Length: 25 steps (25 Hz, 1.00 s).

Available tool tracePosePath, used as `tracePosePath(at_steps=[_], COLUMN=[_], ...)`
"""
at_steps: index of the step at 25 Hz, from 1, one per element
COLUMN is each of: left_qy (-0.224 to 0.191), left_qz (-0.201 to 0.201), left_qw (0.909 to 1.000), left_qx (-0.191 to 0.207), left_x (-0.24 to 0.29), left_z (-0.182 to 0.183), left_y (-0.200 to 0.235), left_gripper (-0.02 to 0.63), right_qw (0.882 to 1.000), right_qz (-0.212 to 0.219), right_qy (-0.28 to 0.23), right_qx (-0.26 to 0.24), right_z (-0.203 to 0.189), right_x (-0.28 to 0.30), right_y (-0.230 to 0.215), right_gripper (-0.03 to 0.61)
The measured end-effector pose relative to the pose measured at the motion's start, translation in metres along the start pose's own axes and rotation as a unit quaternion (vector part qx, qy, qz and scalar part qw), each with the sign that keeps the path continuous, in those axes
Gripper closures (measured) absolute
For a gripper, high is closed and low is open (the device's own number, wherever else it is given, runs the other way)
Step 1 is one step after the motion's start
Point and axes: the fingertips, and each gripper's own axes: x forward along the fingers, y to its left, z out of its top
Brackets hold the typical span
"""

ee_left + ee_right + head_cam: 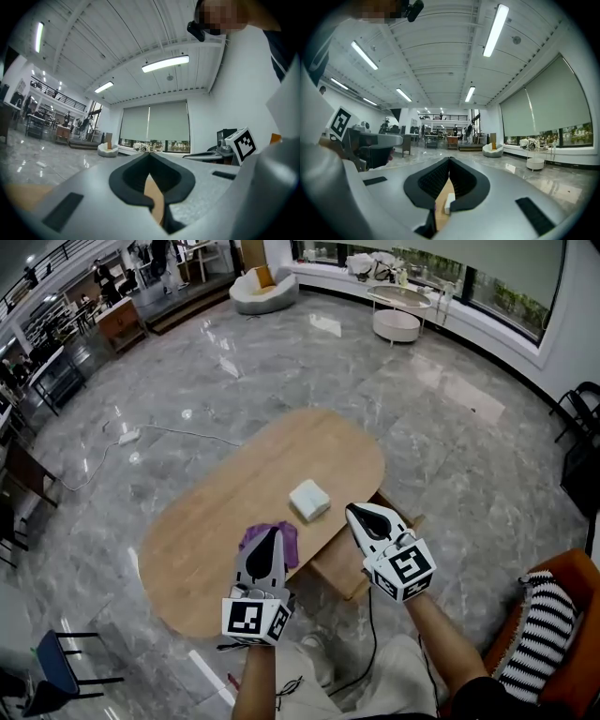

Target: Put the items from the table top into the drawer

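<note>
Two items lie on the long oval table, a smooth slab of pale wood with rounded ends, set on a glossy stone floor. Under its near long edge, toward the right end, a wooden drawer appears to stand pulled out, though the right gripper hides part of it.

A purple cloth lies crumpled right at that near edge, half covered from above by the left gripper. It looks soft, limp and very light. It would bunch rather than slide, so a pinch on any raised fold should lift it, with the loose ends trailing.

The white block sits just beyond the cloth and a little right, close to the near edge above the drawer. It is small, squarish and round-cornered, with a matte face. I judge it to be light and fairly stiff, perhaps slightly slippery. Its two opposite flat sides are the best place to take hold, low down.

The left gripper has its jaws together with nothing between them. The right gripper is likewise closed and empty, hanging over the drawer side.
</note>
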Motion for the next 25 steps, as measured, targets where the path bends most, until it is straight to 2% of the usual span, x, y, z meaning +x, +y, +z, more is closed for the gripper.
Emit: tracePosePath(at_steps=[16,25], left_qy=[-0.028,-0.047], left_qz=[-0.003,0.013], left_qw=[0.9995,0.9985], left_qx=[0.013,0.024], left_x=[0.014,0.006], left_z=[-0.078,-0.101], left_y=[0.018,0.029], left_gripper=[0.611,0.611], right_qw=[1.000,0.999], right_qz=[0.002,0.001], right_qy=[-0.021,-0.032], right_qx=[-0.013,-0.016], right_z=[-0.080,-0.111], right_x=[0.021,0.021], right_y=[0.002,0.009], right_gripper=[0.561,0.561])
